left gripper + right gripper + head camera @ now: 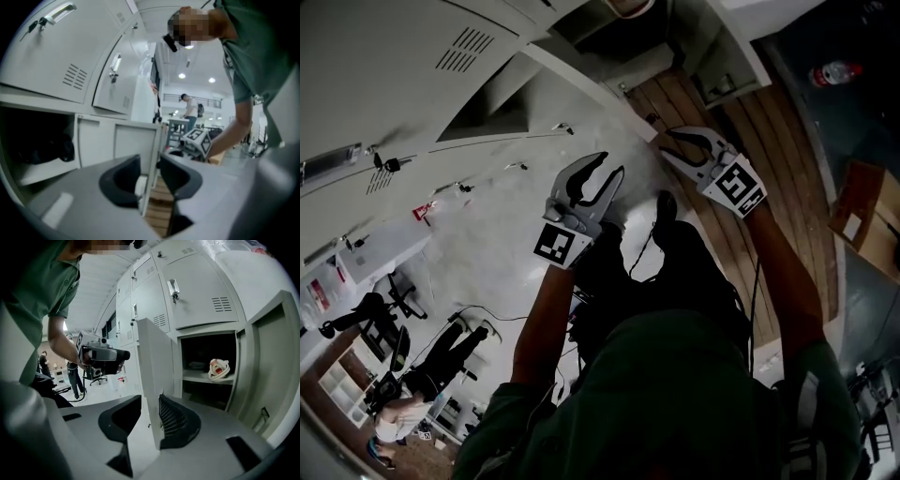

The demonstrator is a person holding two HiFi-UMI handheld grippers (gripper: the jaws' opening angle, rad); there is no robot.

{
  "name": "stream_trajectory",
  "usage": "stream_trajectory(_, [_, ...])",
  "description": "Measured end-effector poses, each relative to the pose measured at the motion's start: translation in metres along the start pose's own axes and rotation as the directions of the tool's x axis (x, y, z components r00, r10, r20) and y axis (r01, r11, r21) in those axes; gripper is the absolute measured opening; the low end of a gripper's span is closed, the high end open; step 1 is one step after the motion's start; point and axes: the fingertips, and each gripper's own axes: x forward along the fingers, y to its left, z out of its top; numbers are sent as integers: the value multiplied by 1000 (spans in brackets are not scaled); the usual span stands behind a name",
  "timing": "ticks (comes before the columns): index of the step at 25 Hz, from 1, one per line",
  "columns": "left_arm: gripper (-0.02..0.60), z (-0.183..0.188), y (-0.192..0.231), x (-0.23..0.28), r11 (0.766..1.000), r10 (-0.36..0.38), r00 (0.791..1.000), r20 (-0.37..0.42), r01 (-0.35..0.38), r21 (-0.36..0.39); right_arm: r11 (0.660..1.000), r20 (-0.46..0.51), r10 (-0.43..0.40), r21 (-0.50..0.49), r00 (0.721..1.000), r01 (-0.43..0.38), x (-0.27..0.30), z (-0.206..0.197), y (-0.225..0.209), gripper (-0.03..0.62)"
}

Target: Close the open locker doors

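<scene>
Your left gripper (150,159) and right gripper (150,399) hang released, jaws wide, each straddling the free edge of an open locker door (154,357), apparently poised to swing it shut.

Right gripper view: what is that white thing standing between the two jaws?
That is the edge of an open locker door. It stands between the jaws of the right gripper, which are wide apart. The right gripper view shows it.
</scene>
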Motion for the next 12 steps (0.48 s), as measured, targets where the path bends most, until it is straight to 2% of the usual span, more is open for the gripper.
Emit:
stream_trajectory(9, [109,-37,10,12,1000,5,999,-49,-3,25,998,-10,28,-47,1000,-29,27,-16,-5,107])
stream_trajectory(12, [42,-39,15,11,1000,13,999,-34,-12,22,997,-12,43,-69,999,-43,33,-15,4,89])
